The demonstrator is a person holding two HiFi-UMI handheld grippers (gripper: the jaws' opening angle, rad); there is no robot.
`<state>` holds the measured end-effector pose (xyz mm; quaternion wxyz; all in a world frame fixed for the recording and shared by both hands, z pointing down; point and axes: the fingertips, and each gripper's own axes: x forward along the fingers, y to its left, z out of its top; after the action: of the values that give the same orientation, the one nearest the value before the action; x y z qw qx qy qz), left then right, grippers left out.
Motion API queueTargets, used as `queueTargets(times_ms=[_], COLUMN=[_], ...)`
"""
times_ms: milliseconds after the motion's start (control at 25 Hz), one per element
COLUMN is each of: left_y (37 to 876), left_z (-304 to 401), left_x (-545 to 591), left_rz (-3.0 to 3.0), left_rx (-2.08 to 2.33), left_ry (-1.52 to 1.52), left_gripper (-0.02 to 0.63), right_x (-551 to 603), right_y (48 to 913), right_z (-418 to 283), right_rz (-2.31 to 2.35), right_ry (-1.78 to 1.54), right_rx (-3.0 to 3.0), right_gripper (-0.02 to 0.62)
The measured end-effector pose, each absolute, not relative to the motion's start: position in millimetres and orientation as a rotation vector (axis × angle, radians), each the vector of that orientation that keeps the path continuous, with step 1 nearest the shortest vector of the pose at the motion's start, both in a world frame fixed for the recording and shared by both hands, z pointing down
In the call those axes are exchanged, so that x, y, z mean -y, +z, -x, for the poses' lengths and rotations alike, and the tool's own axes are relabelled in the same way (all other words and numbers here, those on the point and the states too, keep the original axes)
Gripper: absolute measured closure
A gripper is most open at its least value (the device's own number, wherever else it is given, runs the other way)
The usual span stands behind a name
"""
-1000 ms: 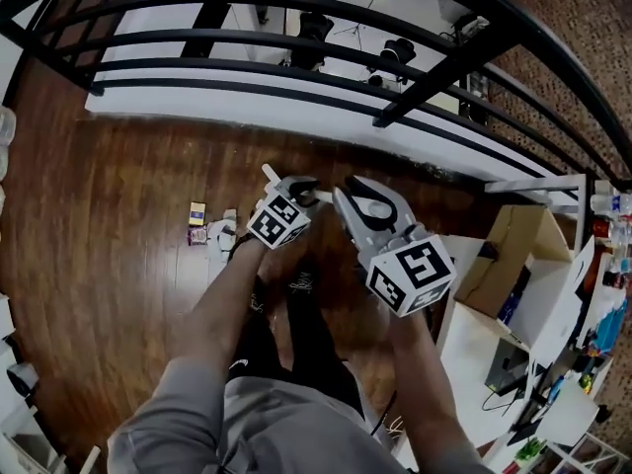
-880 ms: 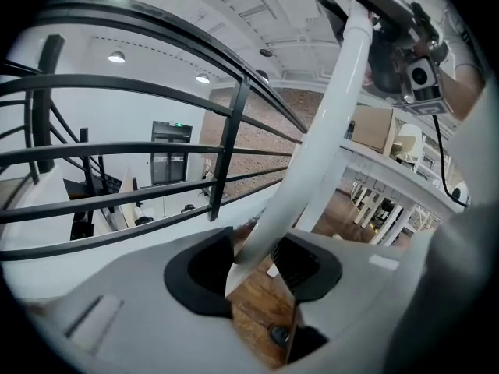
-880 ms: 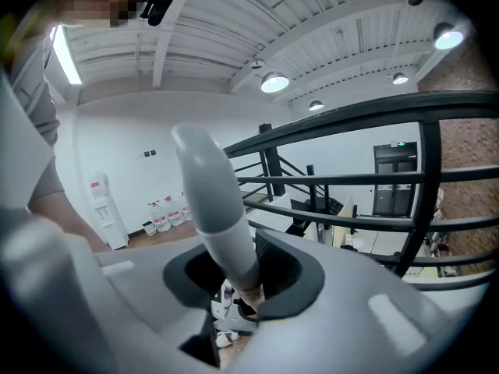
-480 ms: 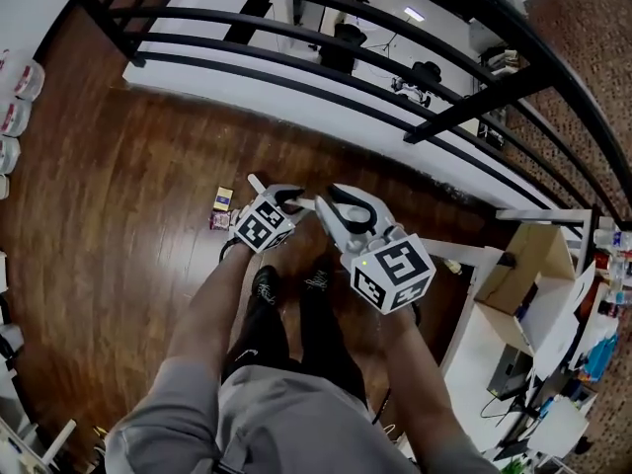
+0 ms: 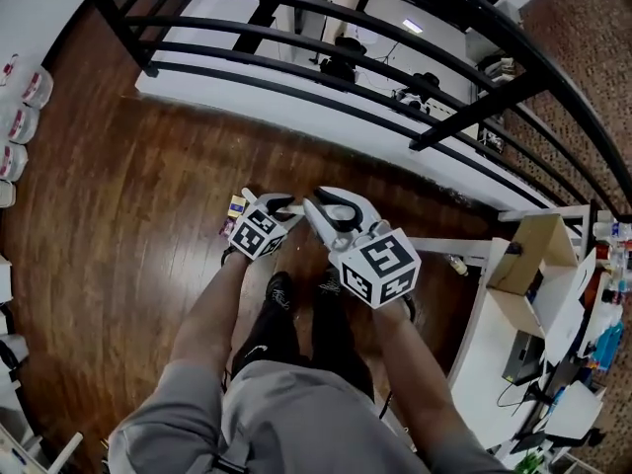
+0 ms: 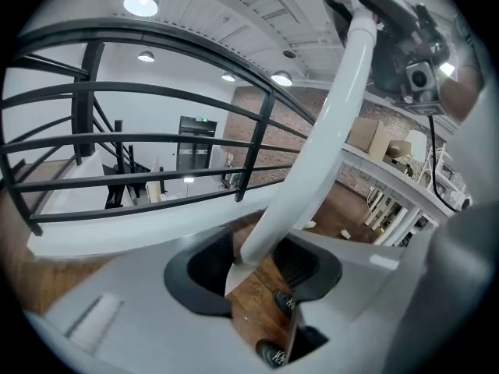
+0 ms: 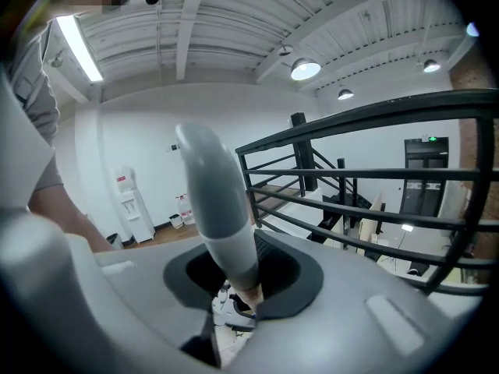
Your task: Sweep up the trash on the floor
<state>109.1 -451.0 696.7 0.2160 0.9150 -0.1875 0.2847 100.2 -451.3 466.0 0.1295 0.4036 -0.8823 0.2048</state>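
In the head view my left gripper point(image 5: 279, 203) and right gripper point(image 5: 326, 211) are held close together above the person's dark shoes point(image 5: 280, 290). Seen from the left gripper view, the left gripper point(image 6: 253, 275) is shut on a white handle point(image 6: 312, 146) that slants up to the right. The right gripper view shows the right gripper point(image 7: 243, 283) shut on a grey-and-white handle point(image 7: 218, 209) with a rounded end. Small packets of trash point(image 5: 235, 205) lie on the wooden floor just left of the left gripper. What hangs at the handles' lower ends is hidden.
A black railing point(image 5: 326, 42) above a white ledge point(image 5: 326, 117) crosses the far side. White shelving point(image 5: 494, 304) and a cardboard box point(image 5: 528, 250) stand to the right. Water jugs point(image 5: 15, 117) line the left edge. Brown plank floor point(image 5: 118, 225) spreads to the left.
The person has stepped across the floor with both grippers. The trash packets, once well to the left of the left gripper, now lie right beside it. Both grips look unchanged.
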Motion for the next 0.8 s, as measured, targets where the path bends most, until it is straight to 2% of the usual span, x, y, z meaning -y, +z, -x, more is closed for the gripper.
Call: queueTargets(times_ms=[200, 400, 800], left_y=[664, 642, 630], left_z=[-130, -192, -308], left_x=[436, 395, 228], left_rz=[-2.612, -2.726, -2.770], left_rx=[0.401, 0.172, -0.319], left_ry=[0.768, 0.830, 0.958], left_gripper=[0.453, 0.457, 0.463], right_x=[437, 390, 233], right_y=[435, 410, 401], right_z=[-127, -183, -316], right_rz=[-1.357, -1.536, -1.996], right_ry=[0.628, 0.608, 0.711], right_rx=[2.527, 2.456, 2.238], right_gripper=[0.528, 0.526, 0.526])
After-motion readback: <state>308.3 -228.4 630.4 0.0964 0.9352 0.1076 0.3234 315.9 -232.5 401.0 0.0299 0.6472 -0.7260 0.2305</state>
